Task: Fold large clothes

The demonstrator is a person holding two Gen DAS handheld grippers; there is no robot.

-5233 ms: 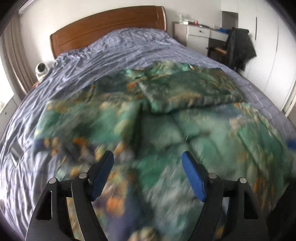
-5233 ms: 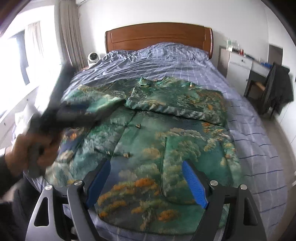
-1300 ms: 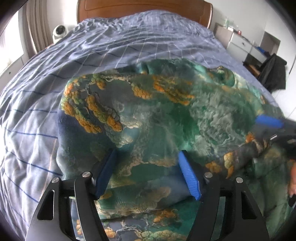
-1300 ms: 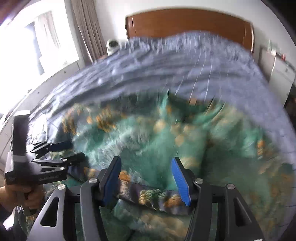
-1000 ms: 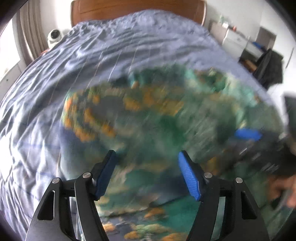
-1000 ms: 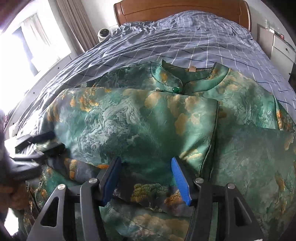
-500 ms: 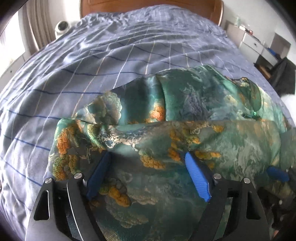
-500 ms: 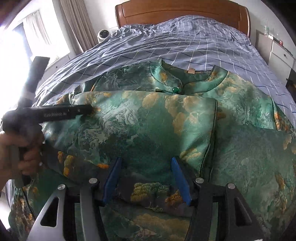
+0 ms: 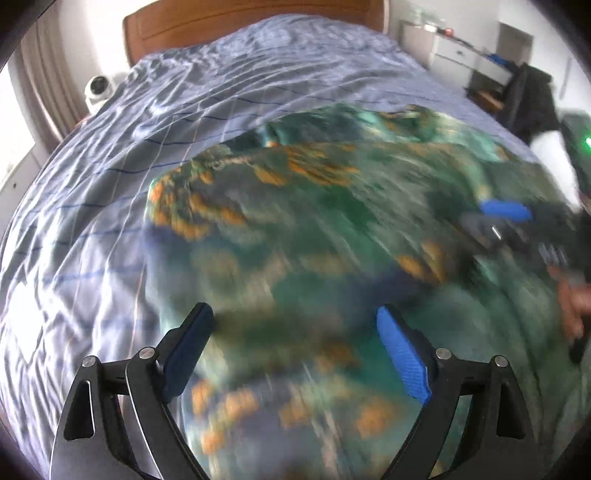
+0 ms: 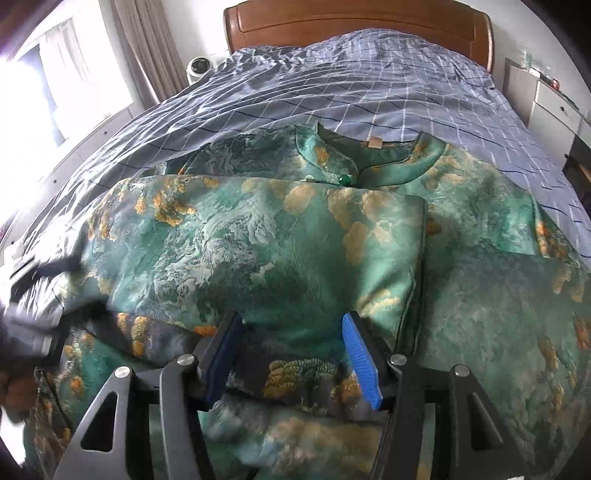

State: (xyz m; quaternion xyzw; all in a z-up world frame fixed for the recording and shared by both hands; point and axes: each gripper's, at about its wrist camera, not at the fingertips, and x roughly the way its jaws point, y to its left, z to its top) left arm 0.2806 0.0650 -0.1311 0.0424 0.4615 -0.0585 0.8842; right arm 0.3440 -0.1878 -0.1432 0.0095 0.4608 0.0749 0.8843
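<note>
Bed beyond garment bare; headboard blocks.

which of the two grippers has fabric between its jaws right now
The right gripper: a dark folded edge of the green garment runs between its jaws. The left gripper has jaws spread wide above the blurred cloth.

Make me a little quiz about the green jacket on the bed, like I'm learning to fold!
1. True or false: the green jacket lies on a red bedsheet.
2. What sits at the jacket's collar? A) a green button B) a zip C) a bow
3. Fill in: the left gripper has its jaws wide ____.

Key: 1 false, the checked bedsheet is blue; 2 A; 3 open.
</note>
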